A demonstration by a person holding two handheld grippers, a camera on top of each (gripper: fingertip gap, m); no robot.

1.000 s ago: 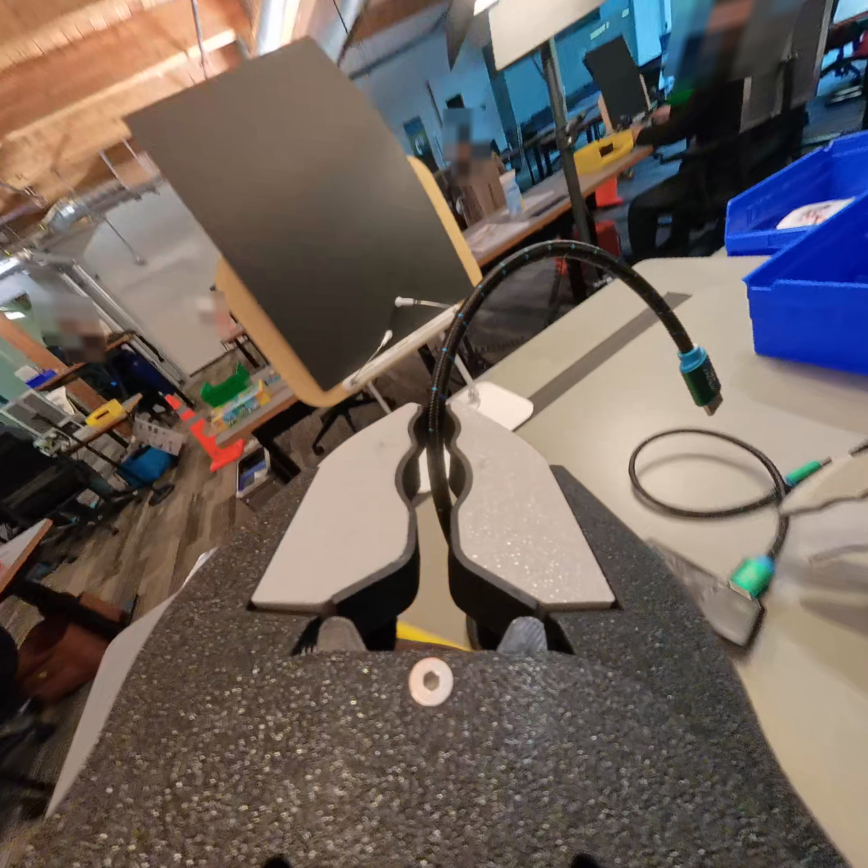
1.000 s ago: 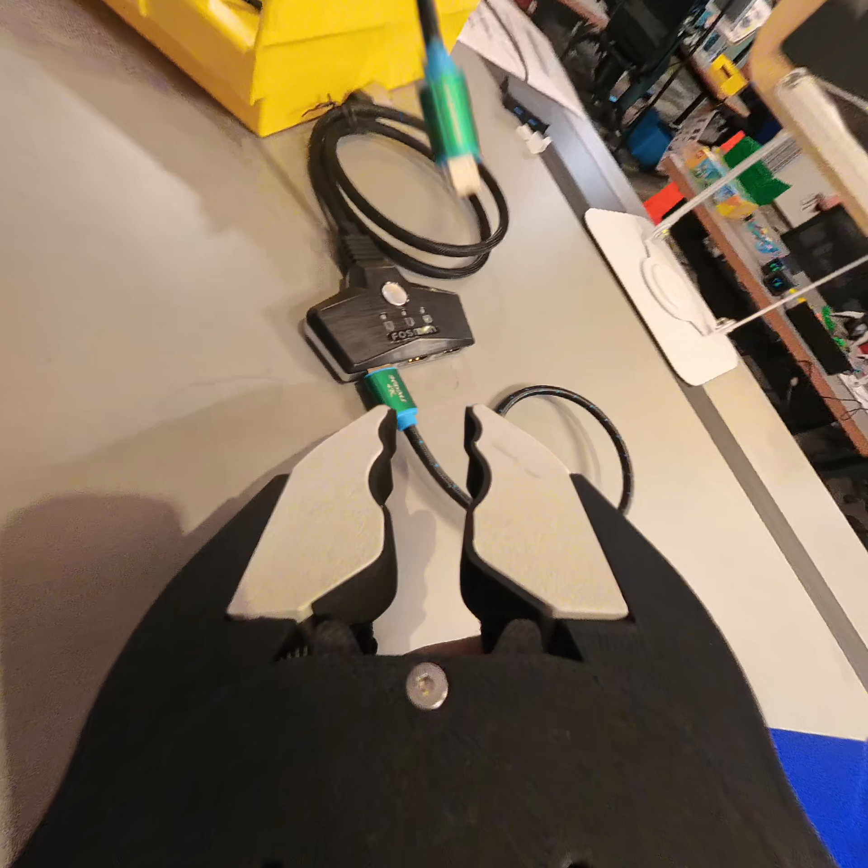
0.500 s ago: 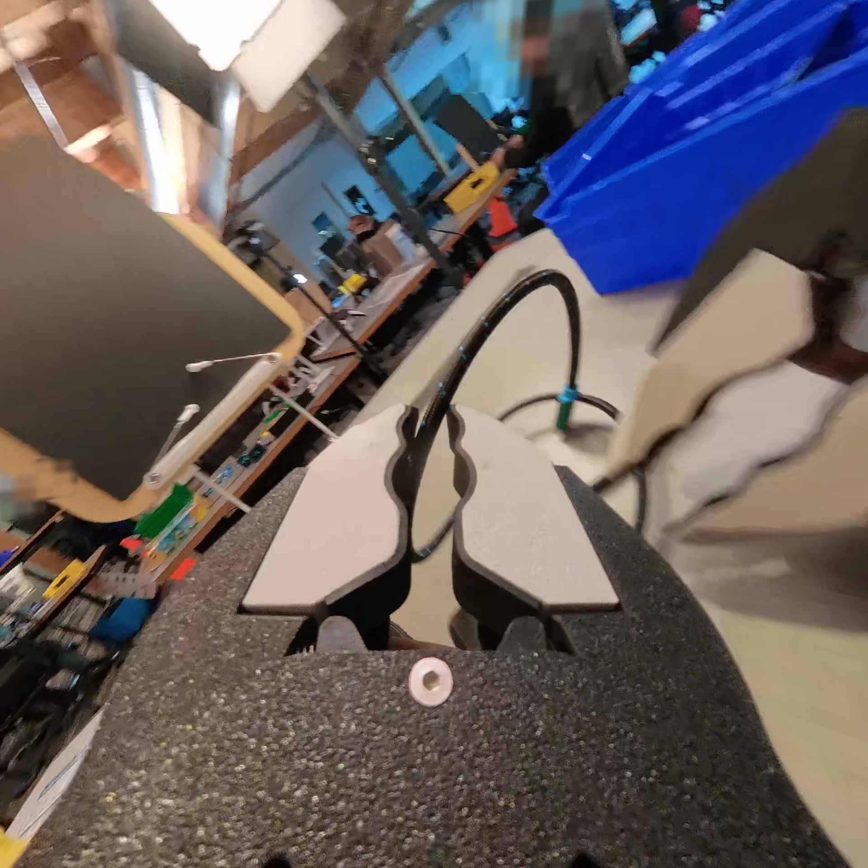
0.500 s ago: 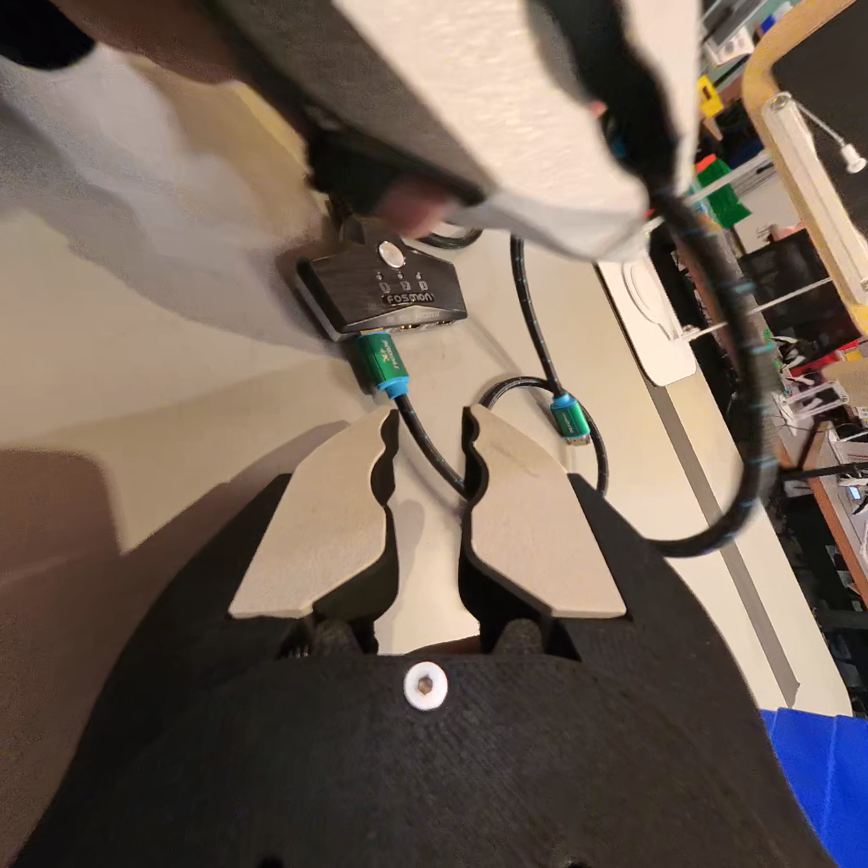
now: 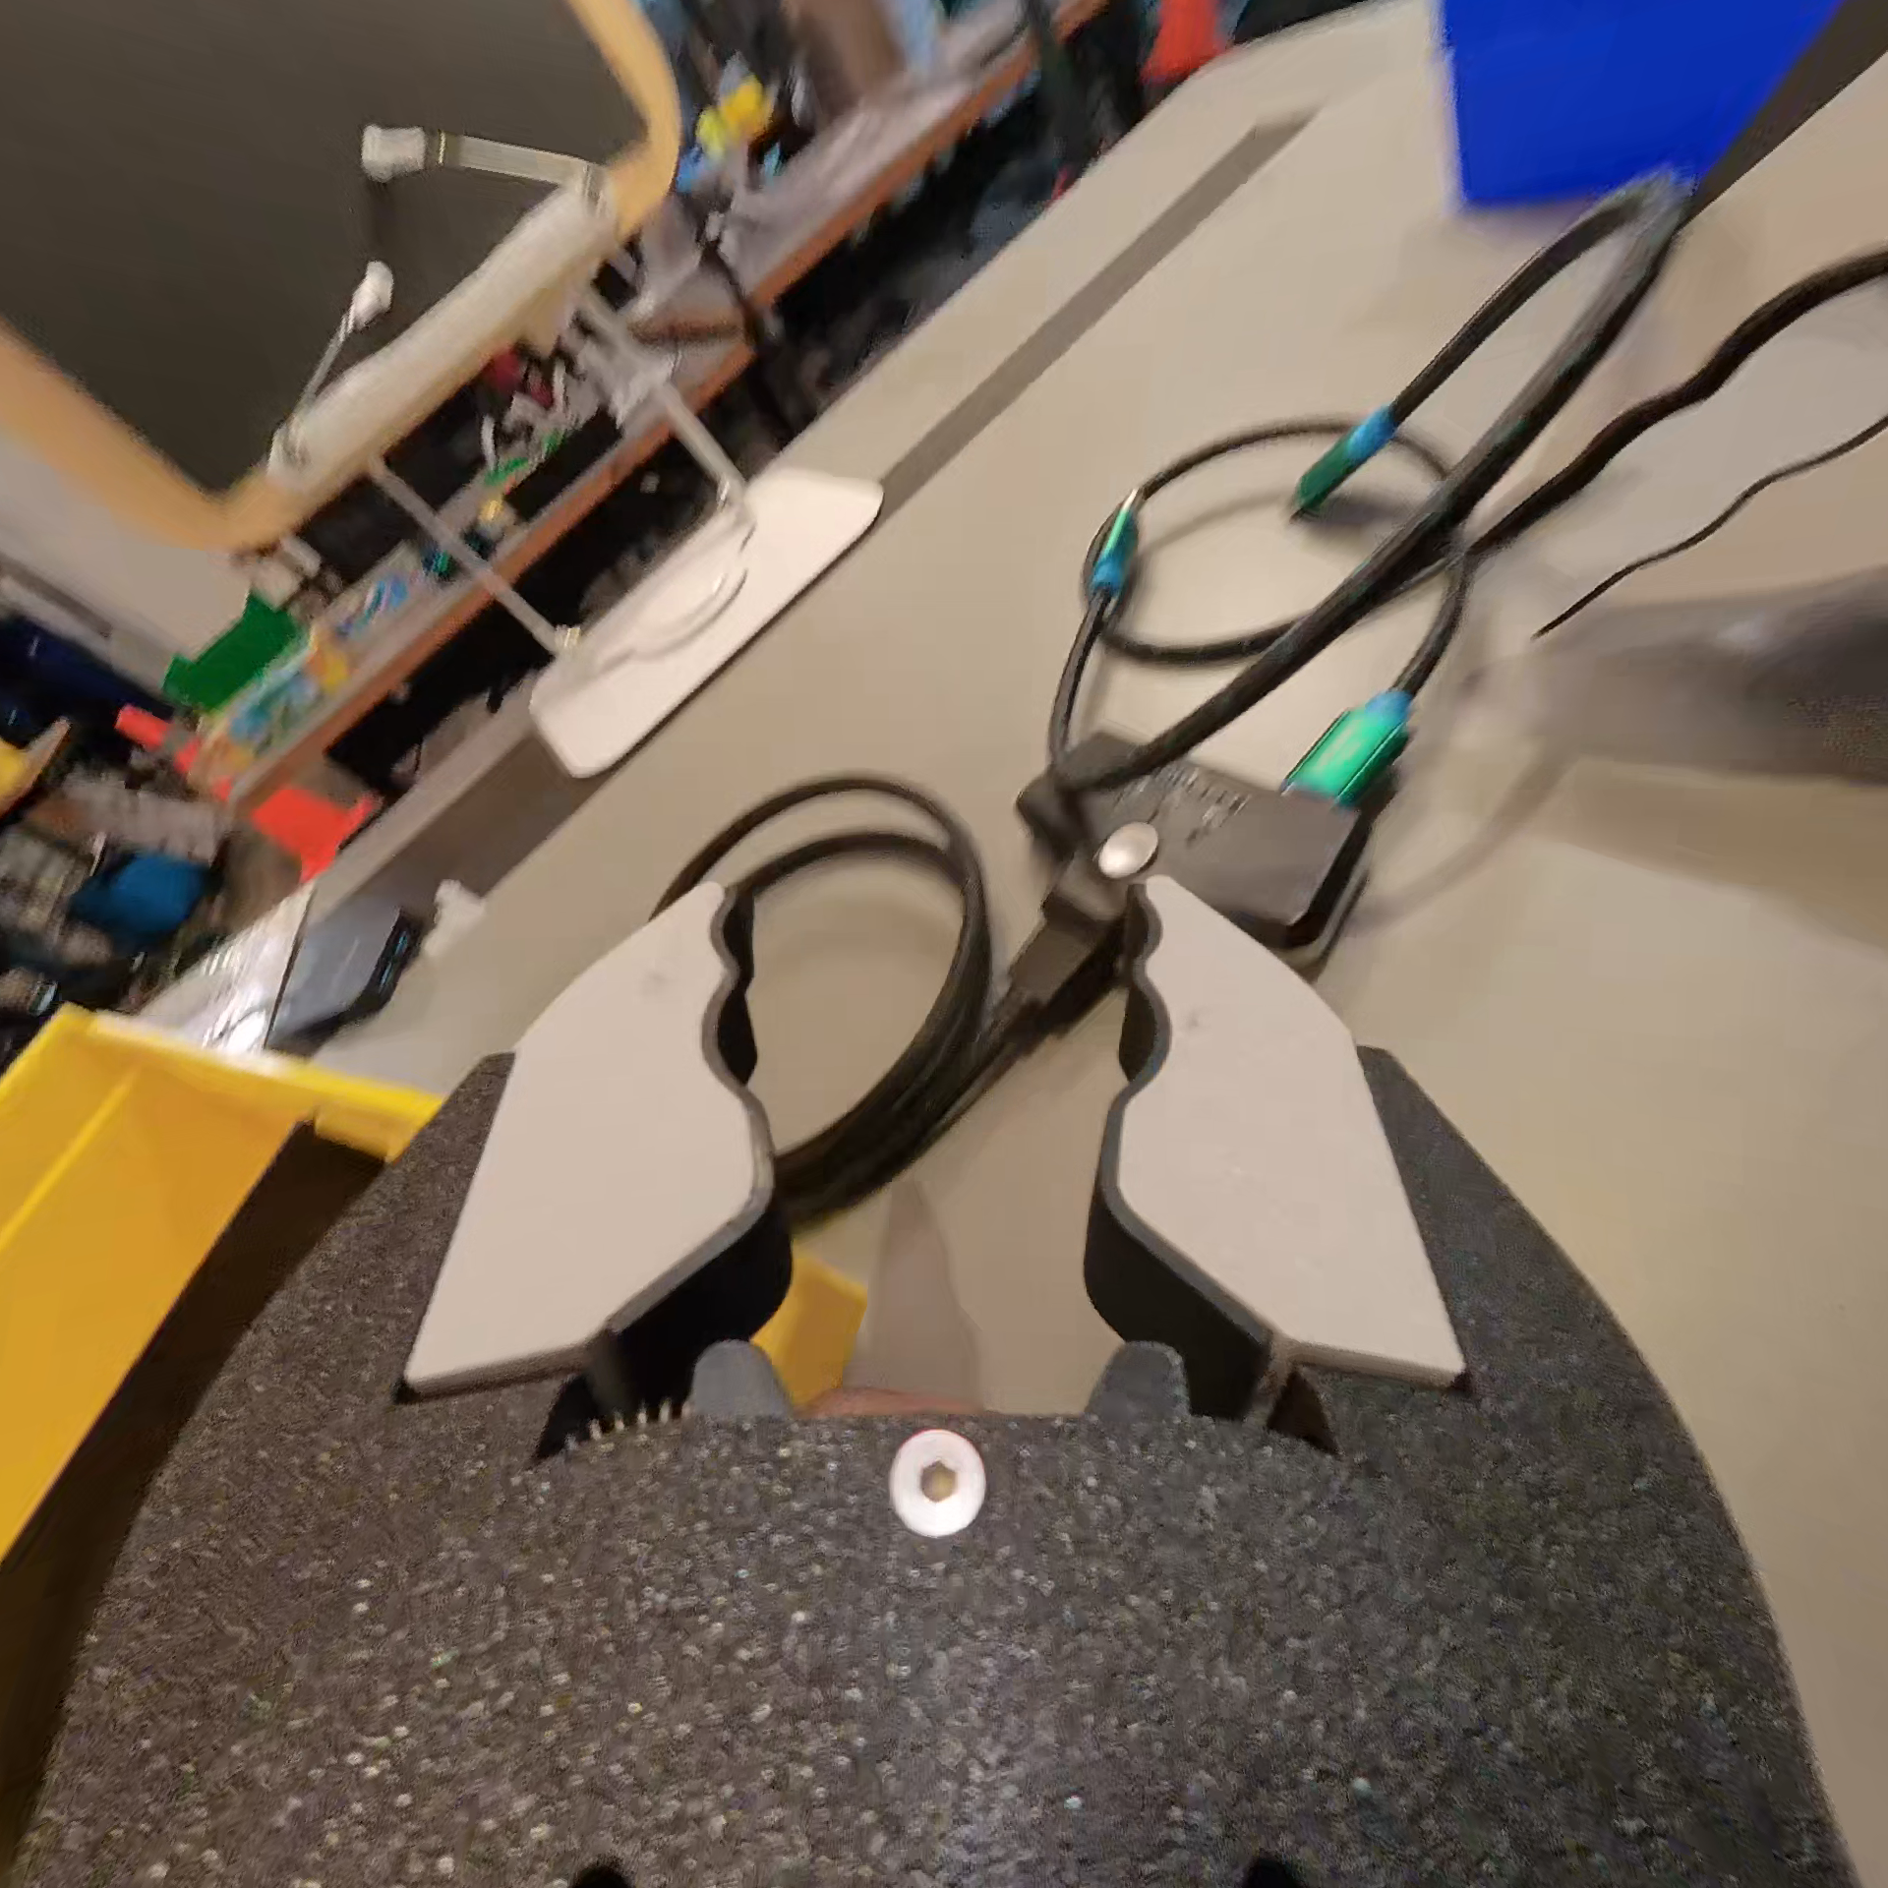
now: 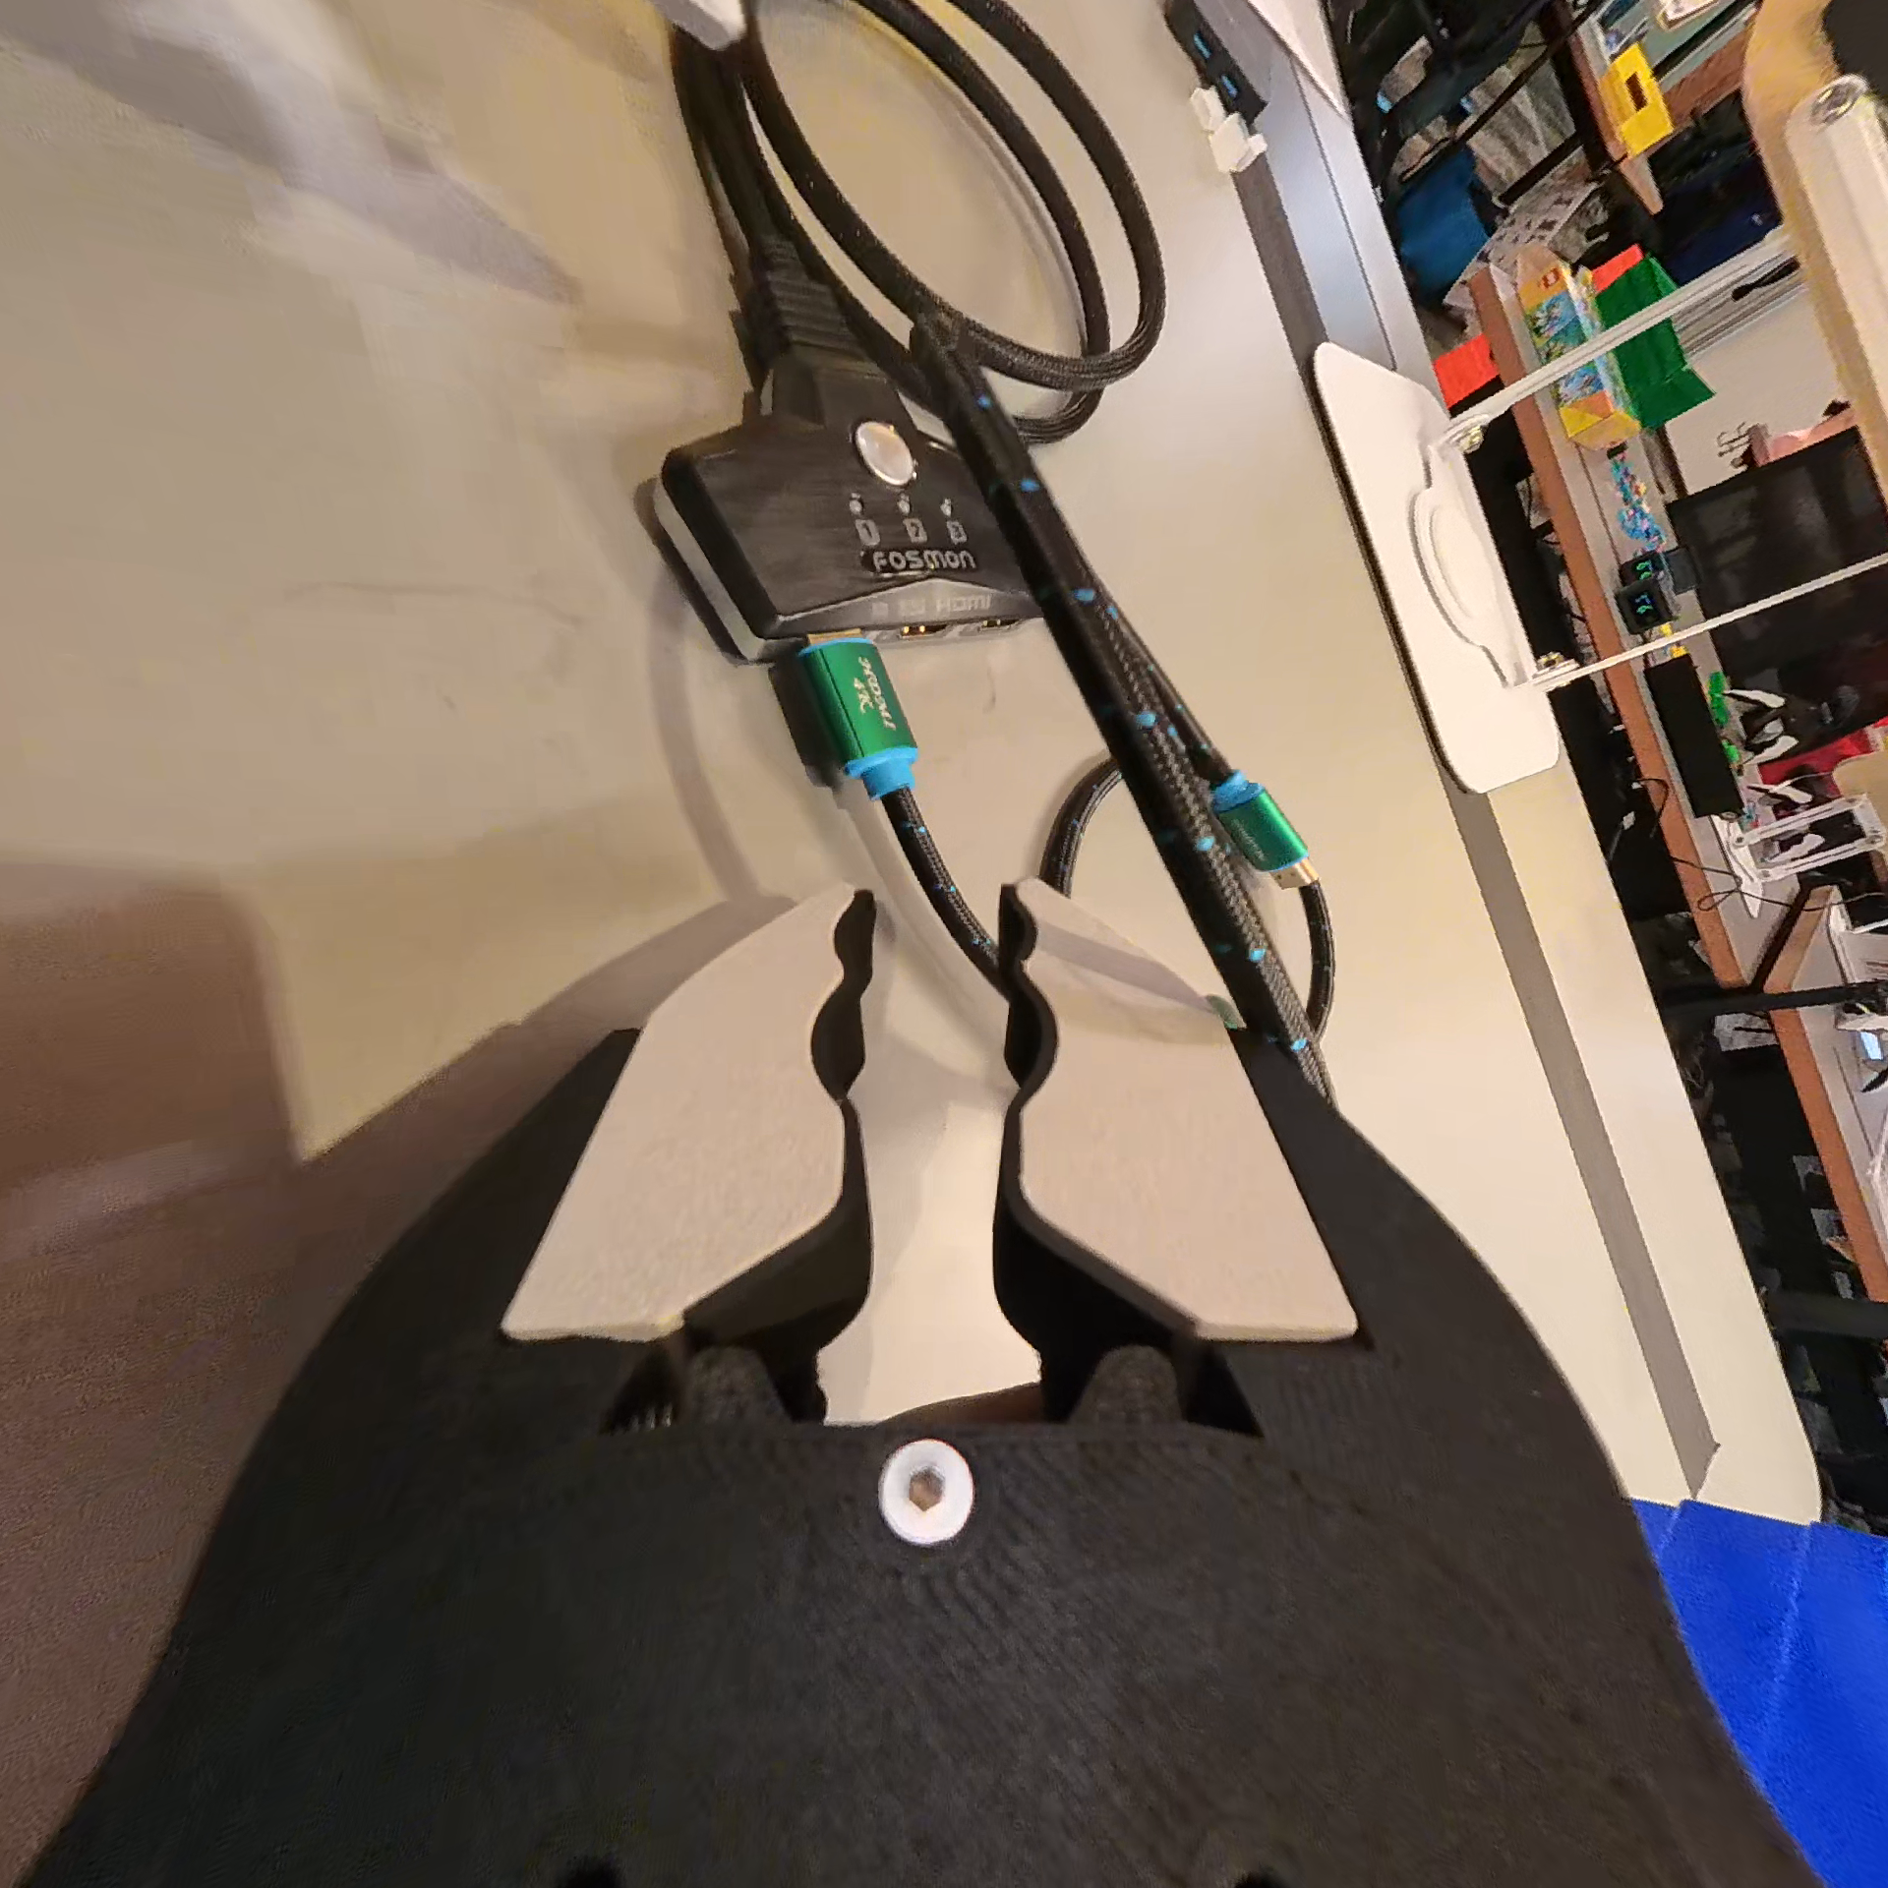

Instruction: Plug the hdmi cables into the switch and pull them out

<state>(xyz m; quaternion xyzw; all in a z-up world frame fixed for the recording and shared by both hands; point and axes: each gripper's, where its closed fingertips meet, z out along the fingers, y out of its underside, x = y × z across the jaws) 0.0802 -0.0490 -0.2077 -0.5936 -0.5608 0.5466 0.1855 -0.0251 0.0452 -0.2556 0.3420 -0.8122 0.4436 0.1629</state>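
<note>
The black HDMI switch (image 6: 848, 531) lies on the grey table (image 6: 358, 613). A green plug (image 6: 853, 715) sits at its left front port. That plug's braided cable runs between my right gripper's (image 6: 935, 899) fingertips, which stand apart and do not press it. A second braided cable (image 6: 1073, 613) lies loose across the switch, its green plug (image 6: 1262, 833) free on the table. My left gripper (image 5: 930, 899) is wide open and empty above the switch's (image 5: 1226, 828) black tail cable (image 5: 960, 919). The plugged-in green plug also shows in the left wrist view (image 5: 1349, 751).
A yellow bin (image 5: 123, 1154) stands left of my left gripper. A blue bin (image 5: 1594, 92) is at the far side, and another blue one (image 6: 1788, 1686) is near my right gripper. A white stand base (image 6: 1430, 572) sits by the table's edge. Between my left fingertips and the black HDMI switch (image 6: 848, 531) there is roughly 7 cm. The left camera catches it too, in the left wrist view (image 5: 1225, 829).
My left gripper opened and let go of the braided cable, which now lies across the switch. It swung down toward the table behind the switch. My right gripper barely moved.
</note>
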